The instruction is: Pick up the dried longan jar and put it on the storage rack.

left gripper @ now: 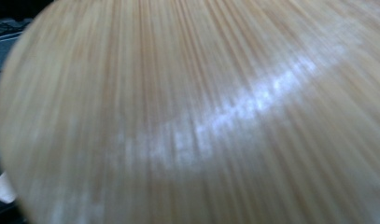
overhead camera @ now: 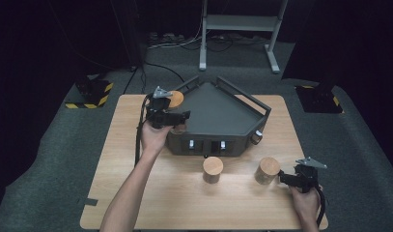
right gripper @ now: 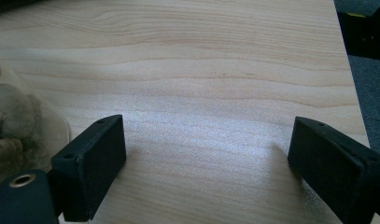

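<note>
- Right gripper [overhead camera: 284,178]: you hold it low at the near right of the table [overhead camera: 136,193]. The right gripper view shows its fingers [right gripper: 92,163] spread wide over bare wood with nothing between them. It is idle.
- Wooden cylinders: two stand upright on the table in front of the tray, the middle cylinder [overhead camera: 213,169] near the centre and the right cylinder [overhead camera: 267,170] just beside the open right gripper.
- Dark tray [overhead camera: 218,116]: an angular grey tray with raised rails sits at the middle of the table, past the two cylinders.
- Left gripper [overhead camera: 182,116]: you hold it at the tray's left edge, raised off the table. Its fingers are closed on a held cylinder [overhead camera: 175,99], whose round end face shows just beyond the gripper, at the tray's far left corner.
- Step in hand, as a judgement: you are carrying the held cylinder to the tray; two more wait on the table.
- Next move, as a judgement: bring the held cylinder over the tray floor, clear the rail, lower it until it rests, then open the fingers.
- View differences: the high view gives the layout of the tray, both grippers and all three cylinders. The left gripper view shows blurred wood grain [left gripper: 187,112] very close to the lens, consistent with the grip. The right gripper view confirms the empty gap.
</note>
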A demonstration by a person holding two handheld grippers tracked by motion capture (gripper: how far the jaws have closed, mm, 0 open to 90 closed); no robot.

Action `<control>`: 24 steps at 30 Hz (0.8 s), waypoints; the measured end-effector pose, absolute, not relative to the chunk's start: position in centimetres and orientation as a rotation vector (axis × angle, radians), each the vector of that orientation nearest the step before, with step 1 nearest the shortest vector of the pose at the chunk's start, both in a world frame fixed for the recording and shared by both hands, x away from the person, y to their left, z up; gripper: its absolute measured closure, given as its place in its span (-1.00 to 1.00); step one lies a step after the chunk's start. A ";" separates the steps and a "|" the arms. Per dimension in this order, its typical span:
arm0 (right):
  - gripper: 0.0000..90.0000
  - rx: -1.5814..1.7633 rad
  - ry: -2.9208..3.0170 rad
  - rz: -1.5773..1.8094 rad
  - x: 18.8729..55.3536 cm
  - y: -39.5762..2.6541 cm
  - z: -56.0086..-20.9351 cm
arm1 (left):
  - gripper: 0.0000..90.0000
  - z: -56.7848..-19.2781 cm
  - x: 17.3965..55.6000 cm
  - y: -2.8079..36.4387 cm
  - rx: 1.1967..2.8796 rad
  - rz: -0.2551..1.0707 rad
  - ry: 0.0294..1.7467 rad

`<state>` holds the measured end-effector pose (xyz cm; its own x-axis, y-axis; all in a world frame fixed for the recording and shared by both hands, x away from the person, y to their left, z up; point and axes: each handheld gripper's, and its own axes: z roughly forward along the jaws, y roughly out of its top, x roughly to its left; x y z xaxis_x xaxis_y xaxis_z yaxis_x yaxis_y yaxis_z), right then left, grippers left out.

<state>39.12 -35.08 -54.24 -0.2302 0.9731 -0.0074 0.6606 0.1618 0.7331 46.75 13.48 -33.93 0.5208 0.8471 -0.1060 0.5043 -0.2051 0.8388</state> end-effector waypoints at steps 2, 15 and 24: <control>-0.76 1.545 1.959 0.848 39.1 -35.1 -54.2 | -0.42 -34.2 47.6 13.0 1.861 0.497 1.132; -0.76 1.545 1.959 0.848 39.1 -35.1 -54.2 | -0.42 -36.2 49.9 11.6 1.878 0.536 1.192; -0.76 1.545 1.959 0.848 39.1 -35.1 -54.2 | -0.42 -36.9 50.6 11.3 1.874 0.554 1.209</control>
<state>39.12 -35.08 -54.24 -0.2299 0.9732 -0.0072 0.6606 0.1615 0.7331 50.63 11.31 -36.88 0.4422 0.8945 -0.0658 0.5345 -0.2039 0.8202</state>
